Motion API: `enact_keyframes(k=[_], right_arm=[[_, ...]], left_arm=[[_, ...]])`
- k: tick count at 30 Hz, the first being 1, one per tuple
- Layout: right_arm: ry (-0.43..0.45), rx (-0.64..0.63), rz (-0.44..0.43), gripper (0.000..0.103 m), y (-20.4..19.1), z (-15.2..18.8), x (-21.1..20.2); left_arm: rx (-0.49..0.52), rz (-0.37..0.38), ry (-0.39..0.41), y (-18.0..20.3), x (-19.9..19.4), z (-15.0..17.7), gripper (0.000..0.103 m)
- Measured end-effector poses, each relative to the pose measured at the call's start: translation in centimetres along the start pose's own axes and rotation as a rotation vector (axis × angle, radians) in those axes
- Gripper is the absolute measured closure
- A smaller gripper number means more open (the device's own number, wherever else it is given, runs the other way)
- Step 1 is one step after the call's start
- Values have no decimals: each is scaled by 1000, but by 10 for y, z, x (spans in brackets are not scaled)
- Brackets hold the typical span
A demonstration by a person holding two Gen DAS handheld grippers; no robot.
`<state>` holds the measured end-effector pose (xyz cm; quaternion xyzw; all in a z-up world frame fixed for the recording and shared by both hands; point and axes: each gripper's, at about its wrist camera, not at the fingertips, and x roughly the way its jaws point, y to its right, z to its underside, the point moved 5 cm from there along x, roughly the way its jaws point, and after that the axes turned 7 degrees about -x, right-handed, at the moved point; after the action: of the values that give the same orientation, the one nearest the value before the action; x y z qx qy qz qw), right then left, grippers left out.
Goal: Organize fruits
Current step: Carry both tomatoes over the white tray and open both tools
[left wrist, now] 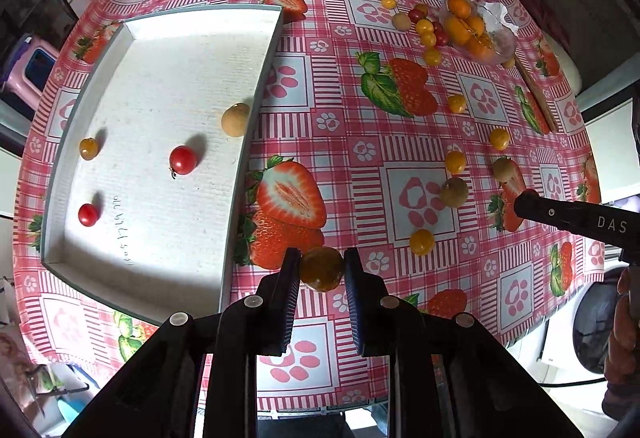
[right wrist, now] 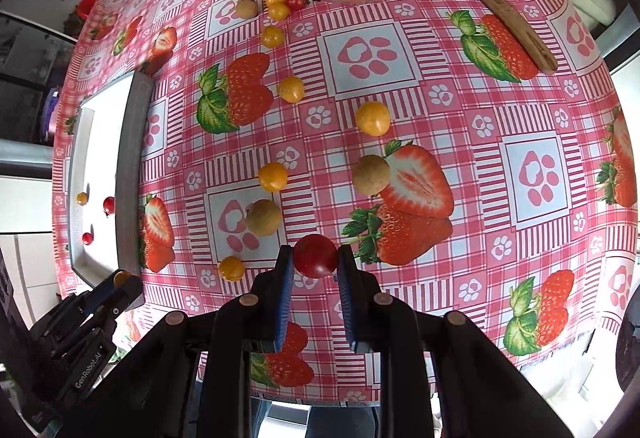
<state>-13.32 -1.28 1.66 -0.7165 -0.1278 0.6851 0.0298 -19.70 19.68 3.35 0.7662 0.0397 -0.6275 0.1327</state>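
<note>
Above tablecloth (right wrist: 460,110) | left gripper (left wrist: 322,268) pinching yellow fruit (left wrist: 322,270) | right gripper (right wrist: 314,258) pinching red tomato (right wrist: 315,256) | tray (left wrist: 256,94) beside

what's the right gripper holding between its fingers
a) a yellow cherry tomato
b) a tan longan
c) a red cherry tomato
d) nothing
c: in the right wrist view the right gripper is clamped on a red cherry tomato, above the strawberry tablecloth.

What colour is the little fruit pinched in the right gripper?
Red, a cherry tomato; the right wrist view shows it best.
</note>
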Motion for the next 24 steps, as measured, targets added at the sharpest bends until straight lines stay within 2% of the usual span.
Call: enact_keyframes(k=[5,11,18,24], right_arm=[[7,-33,-20,79,-29,-5,-4],[3,-90,-53,79,-82,-14,3],[0,-157,-74,79,-147,-31,17],[-12,-208,-71,79,-192,-48,34]], left_arm=[[-45,-12,22,-33,-12,-7,79],[-89,-44,32,-81,-17,-13,79],[-129,-72,15,-129,-5,-15,79],[-106,-83,-4,-146,10,-19,79]])
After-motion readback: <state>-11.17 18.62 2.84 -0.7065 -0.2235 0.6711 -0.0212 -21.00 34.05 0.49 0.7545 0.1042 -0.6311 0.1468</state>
